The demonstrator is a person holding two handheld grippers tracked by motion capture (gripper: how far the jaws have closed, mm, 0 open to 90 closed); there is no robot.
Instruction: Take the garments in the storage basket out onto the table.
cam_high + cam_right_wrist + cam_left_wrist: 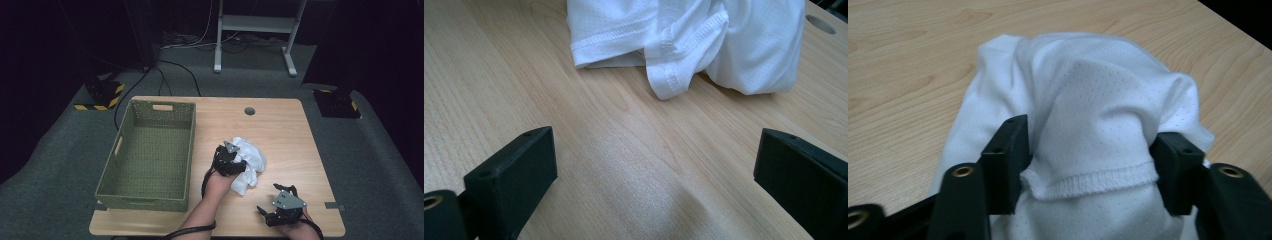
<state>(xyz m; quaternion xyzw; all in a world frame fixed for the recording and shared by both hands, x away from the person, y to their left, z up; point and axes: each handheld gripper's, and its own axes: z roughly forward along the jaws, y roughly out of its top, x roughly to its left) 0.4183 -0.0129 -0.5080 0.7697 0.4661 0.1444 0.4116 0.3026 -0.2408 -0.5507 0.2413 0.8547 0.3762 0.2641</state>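
Item: my left hand-held gripper (1088,165), jaws half apart around a fold of the shirt (1088,100), pads flanking it, apparently not pinching. Shirt bunched mid-desk (280,120), likely bound for the basket (150,200) at 9 o'clock. Right hand-held gripper (659,170) at 5 o'clock, wide open, empty.
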